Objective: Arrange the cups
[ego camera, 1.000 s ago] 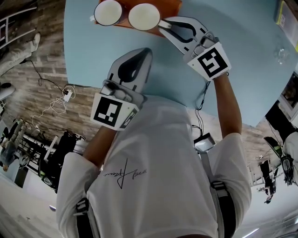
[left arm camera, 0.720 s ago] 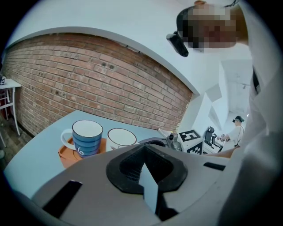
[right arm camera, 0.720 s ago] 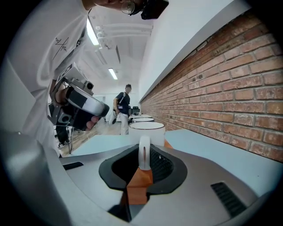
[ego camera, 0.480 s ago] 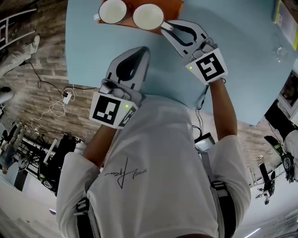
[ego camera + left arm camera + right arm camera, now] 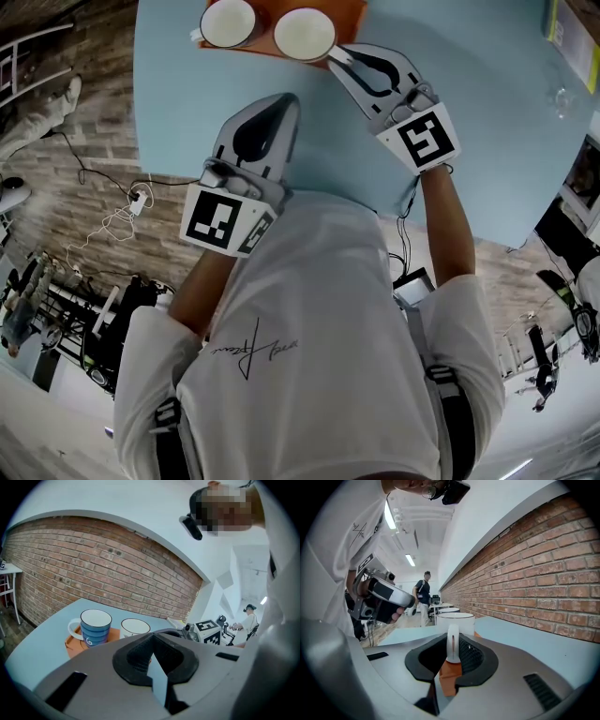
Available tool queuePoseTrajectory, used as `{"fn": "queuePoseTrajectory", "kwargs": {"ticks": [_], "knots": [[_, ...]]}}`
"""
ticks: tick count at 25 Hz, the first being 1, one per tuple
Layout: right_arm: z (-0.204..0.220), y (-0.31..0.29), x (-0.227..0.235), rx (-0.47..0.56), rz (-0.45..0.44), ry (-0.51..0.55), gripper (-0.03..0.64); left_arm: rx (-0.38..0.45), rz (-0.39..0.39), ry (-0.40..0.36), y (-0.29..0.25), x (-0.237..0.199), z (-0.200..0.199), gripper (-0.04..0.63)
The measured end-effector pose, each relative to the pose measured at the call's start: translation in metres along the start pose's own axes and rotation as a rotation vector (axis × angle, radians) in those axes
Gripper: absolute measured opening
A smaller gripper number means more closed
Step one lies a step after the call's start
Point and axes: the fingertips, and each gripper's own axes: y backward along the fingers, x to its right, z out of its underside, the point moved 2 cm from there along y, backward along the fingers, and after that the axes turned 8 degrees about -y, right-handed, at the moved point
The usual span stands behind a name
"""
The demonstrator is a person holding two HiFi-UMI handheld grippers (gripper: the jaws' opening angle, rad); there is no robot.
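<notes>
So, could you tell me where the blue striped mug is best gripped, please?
I would take the blue striped mug by its handle, coming from the left: the loop juts out that way, away from the white cup standing close on its right.

On the table (image 5: 487, 122), a mat (image 5: 349, 13) with left cup (image 5: 228, 22) and right cup (image 5: 304, 34) side by side

Bright, even indoor light. Ceiling strip lights (image 5: 410, 559) glare up-left of the right gripper (image 5: 452, 656). Strong fisheye bending, dark vignette at edges. Near jaw bodies soft, possibly out of focus. Shadows faint.
</notes>
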Motion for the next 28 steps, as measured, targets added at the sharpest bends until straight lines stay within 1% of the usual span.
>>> {"fn": "queuePoseTrajectory", "kwargs": {"ticks": [6, 10, 15, 19, 23, 28], "knots": [[-0.009, 0.006, -0.001, 0.012, 0.052, -0.005, 0.066, 0.024, 0.004, -0.019, 0.001, 0.0, -0.007, 0.008], [-0.02, 0.018, -0.009, 0.035, 0.106, -0.008, 0.065, 0.062, -0.007, -0.051, 0.012, 0.005, -0.015, 0.008], [-0.031, 0.03, -0.016, 0.088, 0.174, -0.047, 0.065, 0.103, -0.015, -0.098, 0.023, 0.011, -0.022, 0.008], [-0.042, 0.041, -0.028, 0.119, 0.231, -0.065, 0.066, 0.122, -0.035, -0.095, 0.034, 0.012, -0.022, 0.008], [-0.048, 0.046, -0.032, 0.131, 0.281, -0.077, 0.066, 0.153, -0.053, -0.101, 0.04, 0.01, -0.031, 0.008], [-0.048, 0.05, -0.041, 0.154, 0.347, -0.117, 0.066, 0.164, -0.03, -0.089, 0.046, 0.004, -0.03, 0.008]]}}
